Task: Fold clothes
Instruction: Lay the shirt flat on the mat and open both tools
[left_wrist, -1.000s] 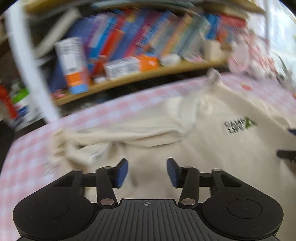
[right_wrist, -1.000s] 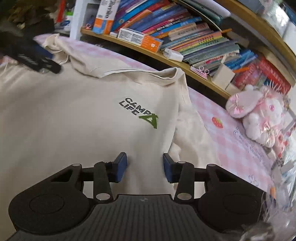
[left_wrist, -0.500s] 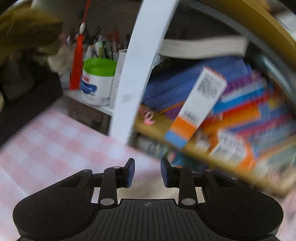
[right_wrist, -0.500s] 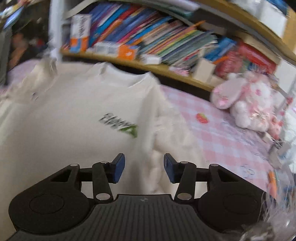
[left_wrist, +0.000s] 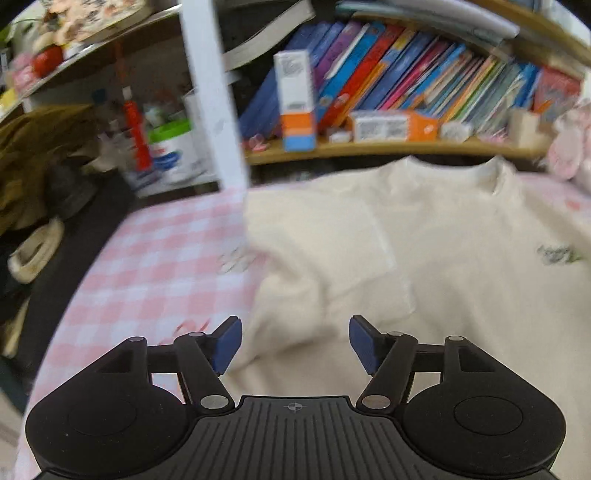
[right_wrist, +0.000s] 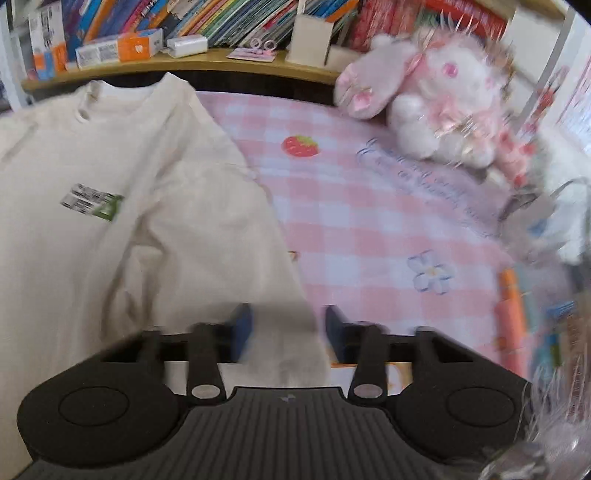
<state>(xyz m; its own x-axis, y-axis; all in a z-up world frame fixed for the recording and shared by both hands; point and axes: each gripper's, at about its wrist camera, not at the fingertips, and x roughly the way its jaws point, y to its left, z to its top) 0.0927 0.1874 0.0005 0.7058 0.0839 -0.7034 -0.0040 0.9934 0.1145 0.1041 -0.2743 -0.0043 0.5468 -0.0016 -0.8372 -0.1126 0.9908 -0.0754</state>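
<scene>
Opening left gripper (left_wrist: 295, 341) over cream sweatshirt (left_wrist: 424, 240) edge on pink checked cloth (left_wrist: 155, 266), nothing pinched. Closing right gripper (right_wrist: 288, 330), pads blurred but apart, sweatshirt side edge between.

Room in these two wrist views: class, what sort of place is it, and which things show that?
Probably a bedroom or study corner at home: a crowded bookshelf, a pink plush toy and a pink checked cloth.

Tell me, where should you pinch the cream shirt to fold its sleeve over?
Probably pinch the cream shirt at its sleeve's outer edge, coming in from the pink checked cloth side. The shirt lies flat, so its middle gives nothing to pinch; that edge is free and thin, with bare cloth beside it.
</scene>
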